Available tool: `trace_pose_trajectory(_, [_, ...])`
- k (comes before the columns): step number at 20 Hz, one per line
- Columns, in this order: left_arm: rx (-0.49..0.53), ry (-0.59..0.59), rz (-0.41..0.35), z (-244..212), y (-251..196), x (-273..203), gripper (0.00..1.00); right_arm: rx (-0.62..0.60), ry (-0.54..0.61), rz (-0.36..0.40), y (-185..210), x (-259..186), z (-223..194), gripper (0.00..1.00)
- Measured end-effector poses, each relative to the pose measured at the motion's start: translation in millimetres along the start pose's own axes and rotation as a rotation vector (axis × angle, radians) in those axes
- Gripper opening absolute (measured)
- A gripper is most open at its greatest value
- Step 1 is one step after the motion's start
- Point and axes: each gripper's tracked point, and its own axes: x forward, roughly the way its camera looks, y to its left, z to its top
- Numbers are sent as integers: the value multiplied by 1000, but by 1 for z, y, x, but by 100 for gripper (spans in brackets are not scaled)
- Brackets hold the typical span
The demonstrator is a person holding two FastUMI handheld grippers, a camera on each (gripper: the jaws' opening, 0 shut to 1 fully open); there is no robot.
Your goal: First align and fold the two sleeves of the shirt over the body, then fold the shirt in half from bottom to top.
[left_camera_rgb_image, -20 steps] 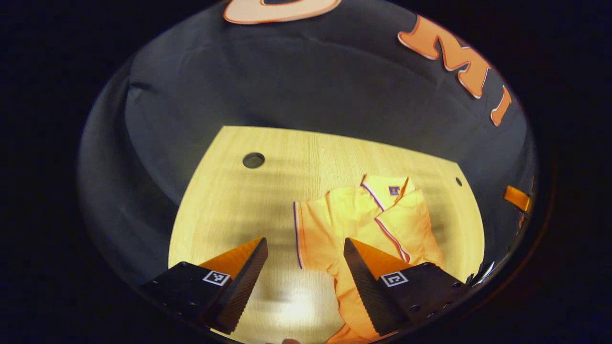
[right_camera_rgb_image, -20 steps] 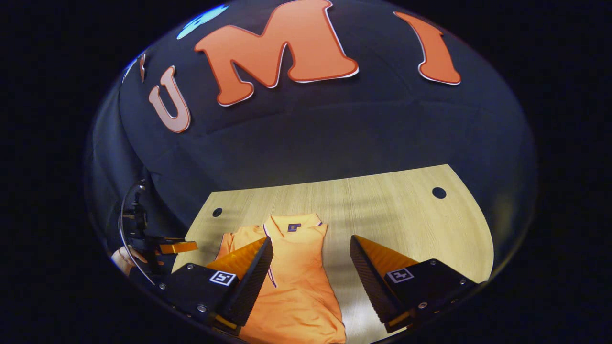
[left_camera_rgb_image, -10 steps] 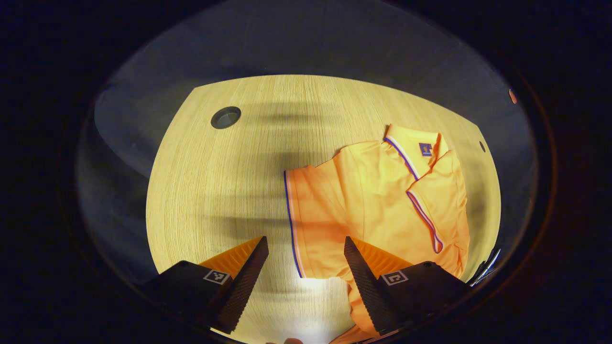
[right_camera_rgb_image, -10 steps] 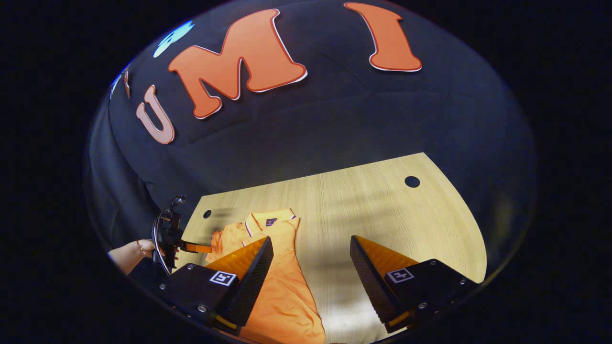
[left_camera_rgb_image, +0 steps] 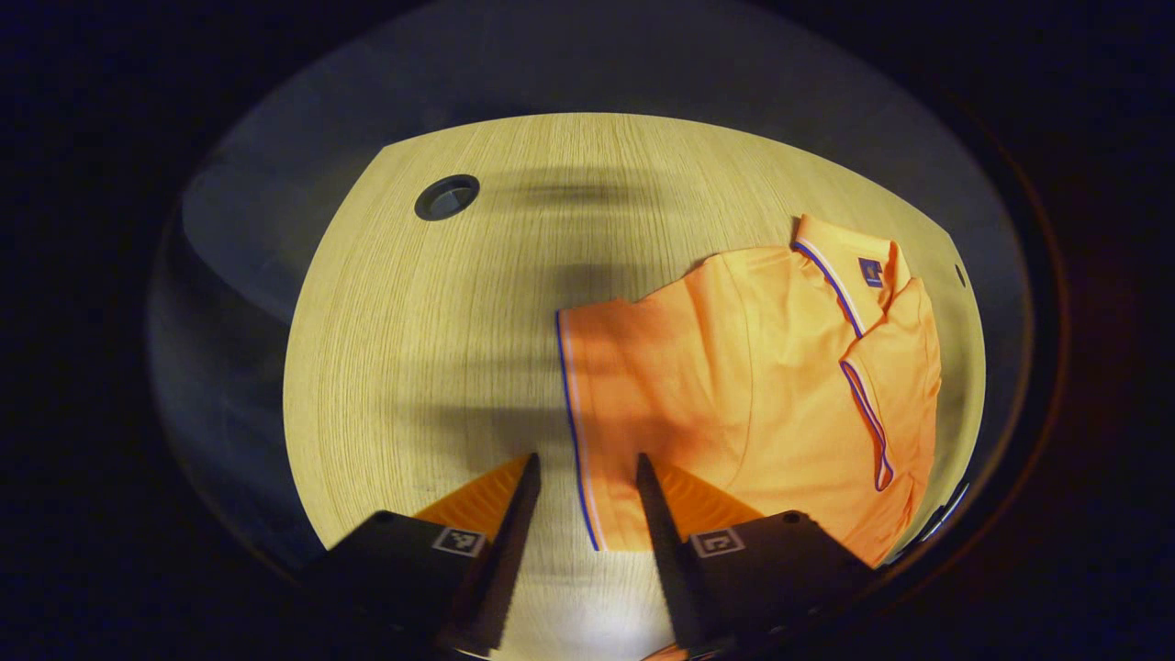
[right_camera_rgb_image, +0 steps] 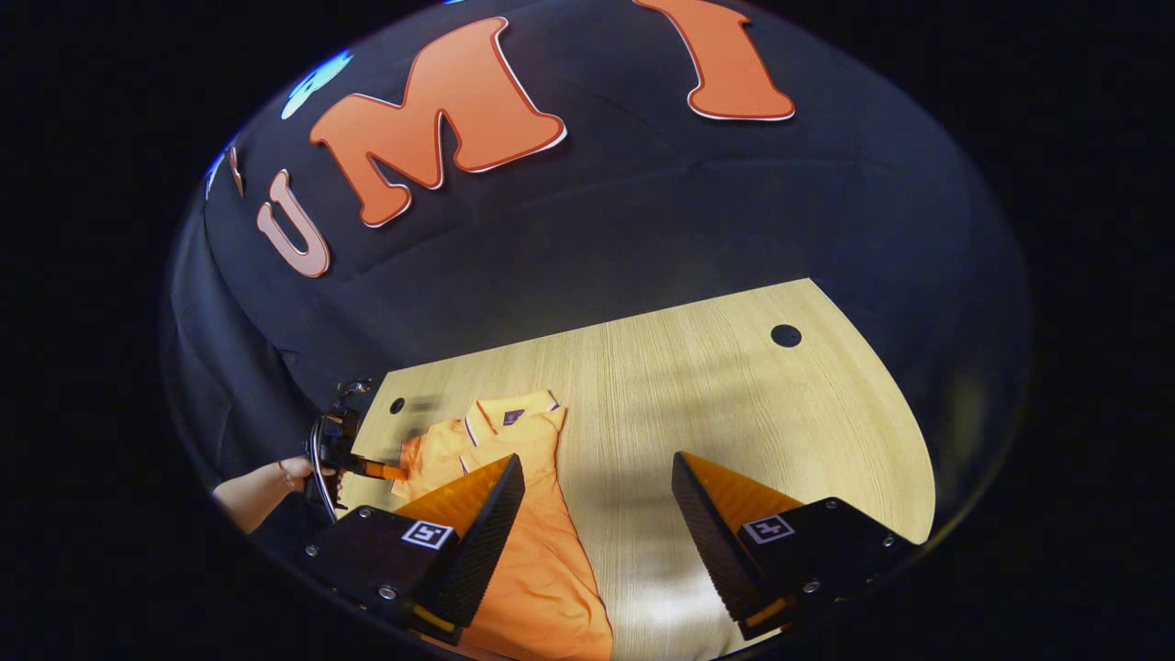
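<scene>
Shirt [left_camera_rgb_image: 734, 386] collar carries a small purple label [left_camera_rgb_image: 869, 272], seemingly unreadable.

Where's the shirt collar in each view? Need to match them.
Left gripper view: collar at upper right, at the far end of the shirt.
Right gripper view: collar left of centre, above the right gripper's left finger.
Shared landmark: the small dark tag inside the collar.

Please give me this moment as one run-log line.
stage: sleeve fold | shirt: flat on table, one sleeve folded over body, other spread | left claw: open, straddling sleeve hem | right claw: open, holding nothing
</scene>
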Motion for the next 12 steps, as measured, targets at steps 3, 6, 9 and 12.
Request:
trace_pose_trajectory(3, [10,2,-24,1,-9,-1,26,-1,2,4,2,1,0,99])
trace_pose_trajectory(6, [16,1,-16,1,-10,-1,9,-7,-4,-11,0,2,1,99])
trace_pose_trajectory(9, [21,-5,-6,3,-9,-5,9,0,-10,-8,0,0,3,99])
trace_pose_trajectory(12, [52,-49,5,11,-11,-18,9,1,-18,-11,-1,-1,4,99])
